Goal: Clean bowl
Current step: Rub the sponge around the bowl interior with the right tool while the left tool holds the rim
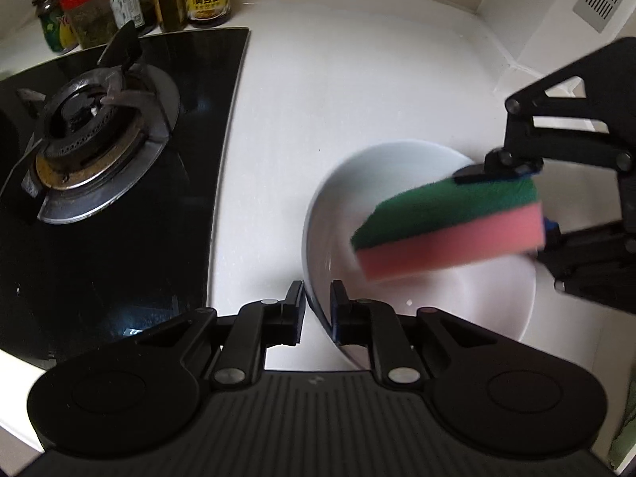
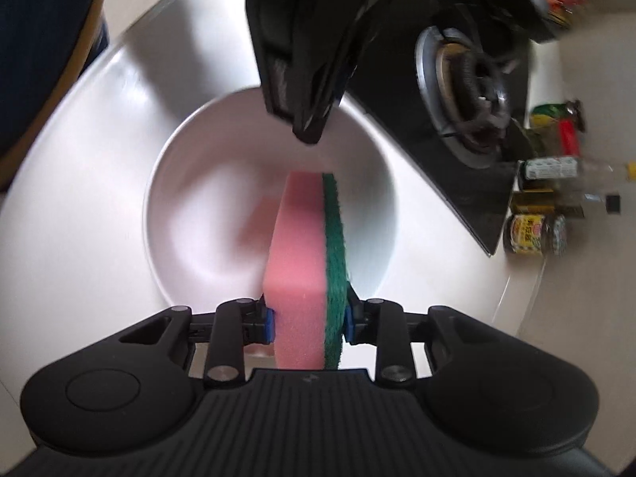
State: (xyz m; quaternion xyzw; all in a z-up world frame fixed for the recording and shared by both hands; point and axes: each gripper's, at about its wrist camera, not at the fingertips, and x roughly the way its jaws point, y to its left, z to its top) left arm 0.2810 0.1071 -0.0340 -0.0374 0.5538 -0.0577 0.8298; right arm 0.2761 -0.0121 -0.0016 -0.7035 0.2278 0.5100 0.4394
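- The right hand-held gripper (image 2: 308,320) is clamped on a sponge (image 2: 304,266), its blue pads pressing the pink foam on one side and the green scouring layer on the other.
- The sponge is held on edge and reaches down into the bowl (image 2: 198,151); motion blur hides whether its far end touches the inner wall.
- The left hand-held gripper (image 1: 318,302) straddles the near rim of the bowl (image 1: 318,206), one finger outside the wall and one inside. A sliver of gap seems to show beside the rim, so whether the pads actually pinch it cannot be told.
- The white bowl sits on the pale surface (image 1: 318,99), just beside the black glass hob and its gas burner (image 1: 95,139), and looks tipped toward the left hand-held gripper.
- Jars and bottles (image 1: 131,4) stand at the back behind the hob, well apart from the bowl.
- Likely risk: if the rim hold is loose, a firm scrubbing push could make the smooth bowl slide or spin out and knock against the hob edge.
- A second risk: the sponge is gripped only near one end, so sideways drag on the glaze could bend it or twist it out of the pads.
- Pressing hard on the tilted wall could also tip the bowl over its foot.
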